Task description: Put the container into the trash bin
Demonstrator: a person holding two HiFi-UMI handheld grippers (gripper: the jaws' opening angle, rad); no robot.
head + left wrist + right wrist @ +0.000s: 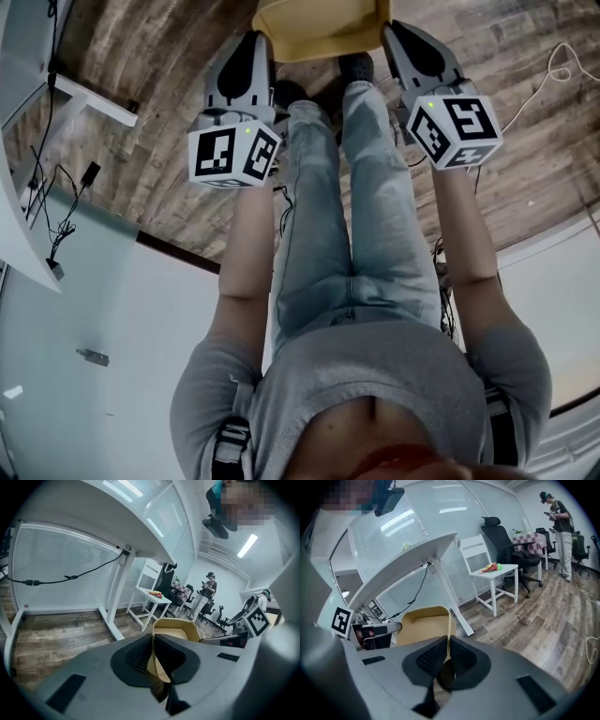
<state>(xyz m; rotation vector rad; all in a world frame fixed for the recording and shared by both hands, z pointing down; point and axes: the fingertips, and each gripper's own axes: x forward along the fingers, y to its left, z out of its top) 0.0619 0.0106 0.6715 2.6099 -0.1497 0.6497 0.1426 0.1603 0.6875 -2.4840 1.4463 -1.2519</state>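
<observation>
1. The wood-plank floor [141, 178] of an open office fills the head view; no trash bin shows in any view, so where the task ends cannot be told from here.
2. A white desk [117, 522] stands to one side; a cable [70, 577] runs across the panel under it. The load is held apart from the desk, in the free space beside it.
3. The person [356, 234], in pale jeans and a grey top, stands with both forearms reaching forward and down; the pose looks chosen to keep the load out in front of the feet.
4. The container [319, 28], a tan thin-walled tub with its opening upward, hangs between the two tools at the top edge of the head view, clear of the floor and resting on nothing.
5. The left gripper [255, 42] is clamped on the container's left wall, the rim pinched between its dark pads.
6. The right gripper [398, 37] is likewise closed on the opposite wall. Two grips on facing sides probably keep a light, flexible tub level and stop it twisting.
7. Marker cubes ride behind the jaws, one on the left [232, 155], one on the right [457, 129], both facing up towards the head camera.
</observation>
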